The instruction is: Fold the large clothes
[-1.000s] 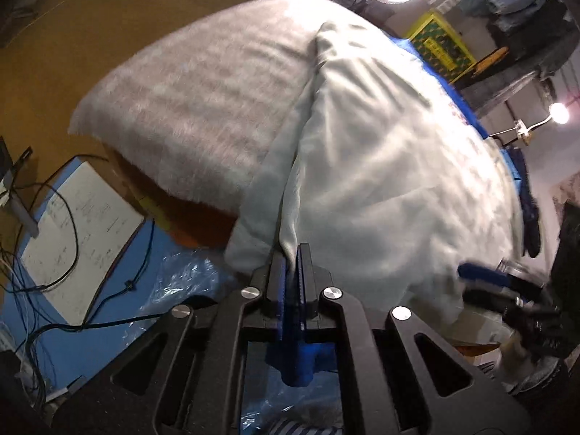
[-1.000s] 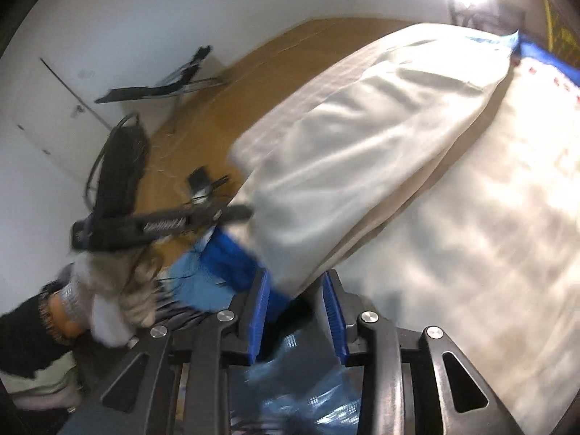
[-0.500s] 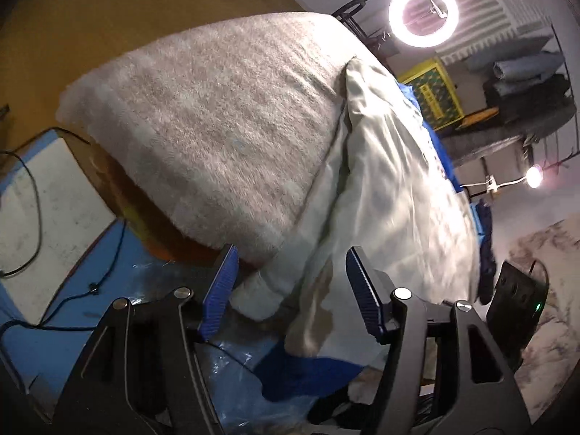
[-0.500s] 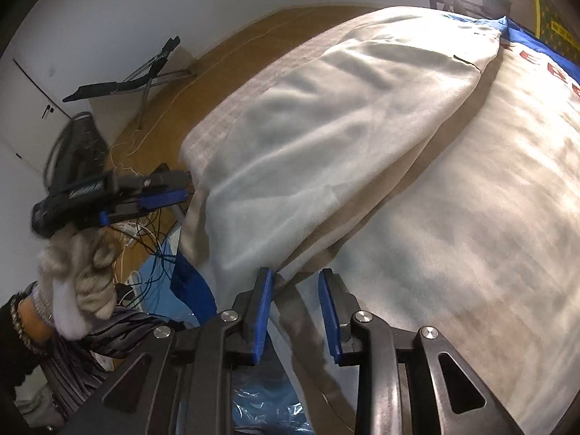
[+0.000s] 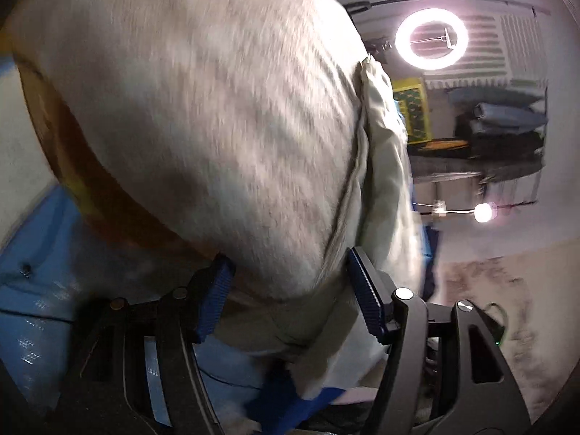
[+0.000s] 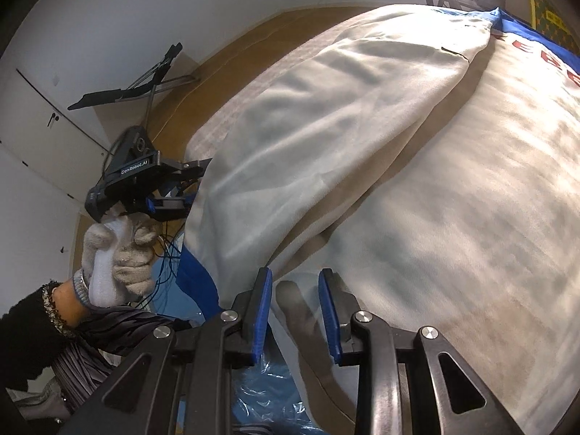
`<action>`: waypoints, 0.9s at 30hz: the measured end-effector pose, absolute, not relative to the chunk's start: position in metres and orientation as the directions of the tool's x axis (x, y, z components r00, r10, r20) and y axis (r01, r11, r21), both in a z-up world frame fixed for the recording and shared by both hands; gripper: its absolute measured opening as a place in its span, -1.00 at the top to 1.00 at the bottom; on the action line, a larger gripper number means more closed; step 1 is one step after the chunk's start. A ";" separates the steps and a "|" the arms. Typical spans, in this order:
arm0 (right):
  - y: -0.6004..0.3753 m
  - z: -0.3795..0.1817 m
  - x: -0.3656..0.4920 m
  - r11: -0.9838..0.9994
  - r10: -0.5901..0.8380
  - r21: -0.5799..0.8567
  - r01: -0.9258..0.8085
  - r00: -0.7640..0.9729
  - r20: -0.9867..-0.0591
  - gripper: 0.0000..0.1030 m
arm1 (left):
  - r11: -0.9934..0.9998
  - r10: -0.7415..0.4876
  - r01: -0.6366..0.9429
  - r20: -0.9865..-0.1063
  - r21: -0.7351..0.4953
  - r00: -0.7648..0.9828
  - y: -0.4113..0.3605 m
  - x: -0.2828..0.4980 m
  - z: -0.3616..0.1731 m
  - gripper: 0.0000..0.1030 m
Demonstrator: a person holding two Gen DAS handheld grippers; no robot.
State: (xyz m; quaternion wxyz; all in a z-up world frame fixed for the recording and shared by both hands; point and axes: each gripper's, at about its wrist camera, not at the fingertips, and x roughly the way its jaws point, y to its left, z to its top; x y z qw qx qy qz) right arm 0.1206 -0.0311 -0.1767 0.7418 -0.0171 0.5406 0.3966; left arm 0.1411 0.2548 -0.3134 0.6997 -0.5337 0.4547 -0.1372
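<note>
A large cream-white cloth lies on a table under a fuzzy grey blanket, one layer folded over the rest. My right gripper is at the cloth's near edge, its blue pads closed on a bunched fold of it. My left gripper stands open at the table's corner. The blanket's corner and the cloth's hem sit between its wide jaws. From the right wrist view the left gripper is at the fold's left edge, held by a gloved hand.
Blue fabric edges the table's far side, and blue plastic sheeting lies on the floor with cables. A ring light, a small lamp, a yellow crate and stacked clothes stand beyond. A folding stand is by the wall.
My left gripper opened, letting go of the cloth, then dropped and rolled toward the blanket's corner. My right gripper sank with its fold, and the folded layer now lies flatter.
</note>
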 end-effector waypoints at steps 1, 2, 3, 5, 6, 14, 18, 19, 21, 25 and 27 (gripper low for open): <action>-0.032 -0.177 0.121 0.685 0.569 0.402 -0.607 0.103 -0.816 0.48 | 0.366 -0.698 -0.294 -0.470 -0.883 0.541 0.251 0.140 -0.318 -0.24; -0.033 -0.176 0.121 0.686 0.569 0.402 -0.606 0.103 -0.816 0.48 | 0.347 -0.717 -0.295 -0.454 -0.890 0.529 0.247 0.138 -0.321 -0.25; -0.034 -0.175 0.121 0.687 0.569 0.403 -0.605 0.103 -0.816 0.48 | 0.335 -0.726 -0.293 -0.443 -0.896 0.526 0.245 0.134 -0.322 -0.25; -0.036 -0.174 0.121 0.688 0.569 0.405 -0.602 0.102 -0.816 0.48 | 0.320 -0.729 -0.293 -0.432 -0.901 0.531 0.247 0.128 -0.319 -0.25; -0.037 -0.174 0.122 0.690 0.569 0.405 -0.600 0.103 -0.816 0.48 | 0.305 -0.734 -0.294 -0.421 -0.906 0.533 0.249 0.124 -0.315 -0.25; -0.029 -0.171 0.123 0.712 0.535 0.365 -0.600 0.126 -0.835 0.48 | 0.378 -0.744 -0.197 -0.424 -0.905 0.517 0.239 0.120 -0.266 -0.24; -0.029 -0.162 0.122 0.728 0.516 0.329 -0.602 0.164 -0.841 0.45 | 0.569 -0.672 -0.145 -0.559 -0.810 0.486 0.217 0.122 -0.250 -0.24; -0.030 -0.161 0.122 0.729 0.514 0.325 -0.602 0.167 -0.841 0.45 | 0.596 -0.657 -0.143 -0.582 -0.790 0.479 0.214 0.119 -0.251 -0.24; -0.033 -0.160 0.123 0.732 0.512 0.322 -0.600 0.173 -0.841 0.45 | 0.636 -0.634 -0.152 -0.625 -0.756 0.455 0.204 0.117 -0.257 0.07; -0.037 -0.167 0.130 0.743 0.513 0.347 -0.572 0.153 -0.845 0.45 | 0.666 -0.586 -0.207 -0.674 -0.717 0.450 0.201 0.115 -0.254 0.68; -0.038 -0.167 0.133 0.747 0.519 0.364 -0.557 0.144 -0.843 0.45 | 0.654 -0.585 -0.217 -0.666 -0.724 0.463 0.200 0.109 -0.243 0.69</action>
